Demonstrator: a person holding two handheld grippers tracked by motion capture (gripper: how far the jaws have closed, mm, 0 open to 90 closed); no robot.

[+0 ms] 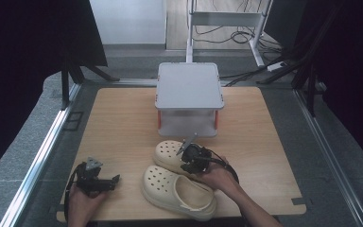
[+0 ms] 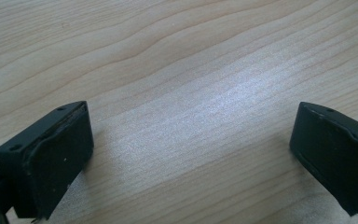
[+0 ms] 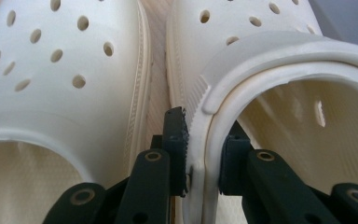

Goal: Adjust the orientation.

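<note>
Firmly pinching the side wall of the far clog (image 3: 261,74), right gripper (image 3: 204,154) closed on the foam rim just beside the strap pivot, one jaw outside, the other inside the opening. Sitting at about five o'clock from that clog (image 1: 169,153) in the high view, right gripper (image 1: 187,156) held by the right hand (image 1: 217,178). Lying just at seven o'clock of it, touching or nearly so, the near clog (image 1: 177,191) (image 3: 60,70), toe toward ten o'clock, both resting on the wooden table (image 1: 118,127). Standing at twelve o'clock beyond the pair, a grey box (image 1: 189,97) with a flat lid.

Resting well apart at nine o'clock, left gripper (image 1: 115,179) (image 2: 191,154), jaws spread wide over bare wood, holding nothing.

Judging the handling: looking light, soft and springy, so probably flexing under the pinch and swinging from a one-sided hold. Likely gripping well thanks to the matte foam. Best taking hold at the thick rim near the strap rivet, where stiffest, rather than the thin holed toe.
</note>
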